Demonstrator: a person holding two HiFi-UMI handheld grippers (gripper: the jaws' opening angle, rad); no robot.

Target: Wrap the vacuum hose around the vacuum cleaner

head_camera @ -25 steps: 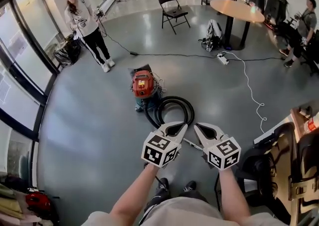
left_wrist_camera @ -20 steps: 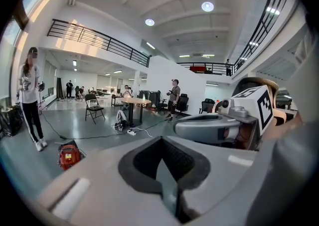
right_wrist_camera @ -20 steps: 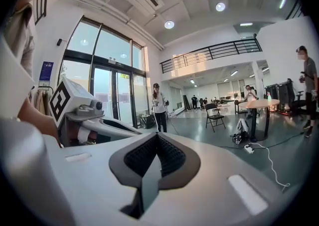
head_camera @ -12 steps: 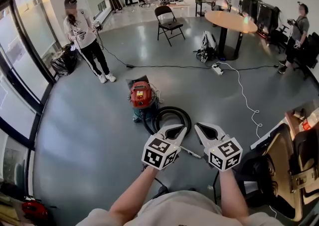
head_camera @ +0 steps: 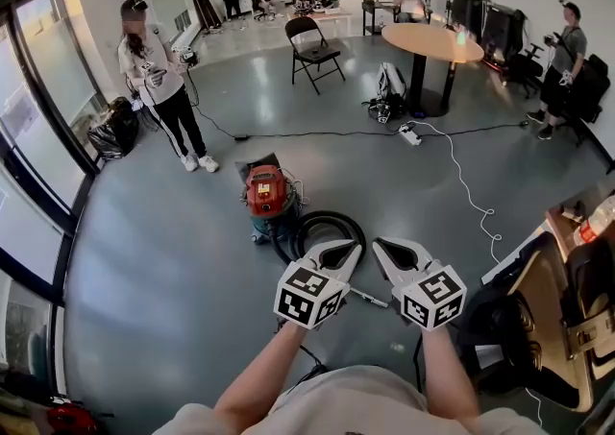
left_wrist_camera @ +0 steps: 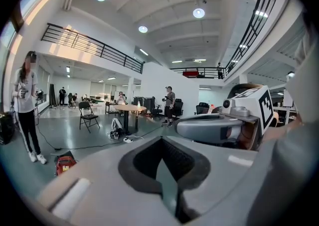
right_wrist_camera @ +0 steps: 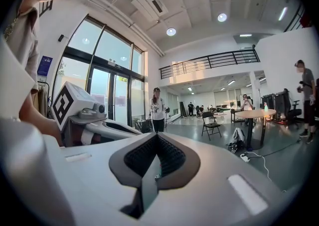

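The vacuum cleaner (head_camera: pixel 267 193), with a red top and a dark teal body, stands on the grey floor ahead of me. It also shows small at the lower left of the left gripper view as the vacuum cleaner (left_wrist_camera: pixel 64 162). Its black hose (head_camera: pixel 332 225) lies in a loop on the floor to its right. My left gripper (head_camera: pixel 346 249) and right gripper (head_camera: pixel 383 248) hover side by side over the near edge of that loop. Both are shut with nothing between the jaws. A thin metal wand (head_camera: pixel 369 299) runs along the floor under them.
A person (head_camera: pixel 159 78) stands beyond the vacuum at the left. A white power cord (head_camera: pixel 461 179) trails across the floor from a power strip (head_camera: pixel 407 134). A folding chair (head_camera: pixel 307 49) and a round table (head_camera: pixel 430 41) stand further back. Dark chairs and a desk (head_camera: pixel 548 308) crowd my right side.
The head view has lifted a little, so my feet no longer show and the vacuum sits slightly higher. Both grippers keep their place and stay shut.
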